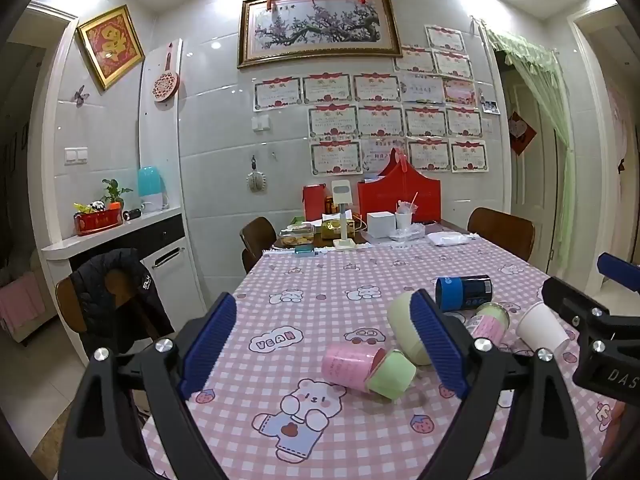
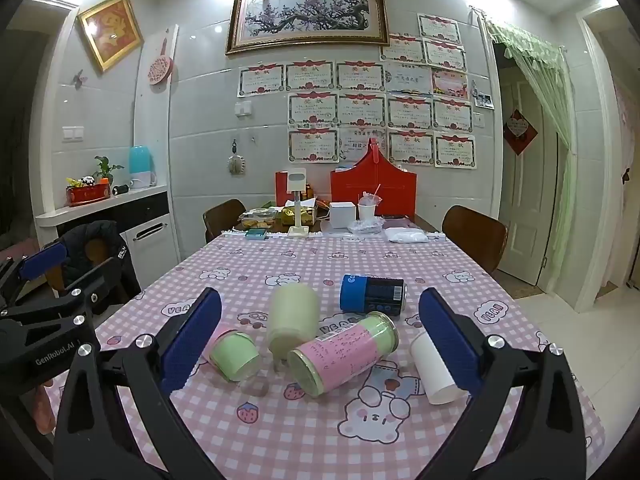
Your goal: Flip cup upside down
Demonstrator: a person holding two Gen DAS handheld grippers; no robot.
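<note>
On the tablecloth (image 2: 248,264), cups (image 2: 292,320) are seen lying toppled between and beyond both wide-spread, empty tongs (image 2: 320,332) (image 1: 324,340).

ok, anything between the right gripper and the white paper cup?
Nothing visible. The white paper cup lies on its side just inside the right finger of the open right gripper; the pink-labelled jar lies beside it, left.
</note>
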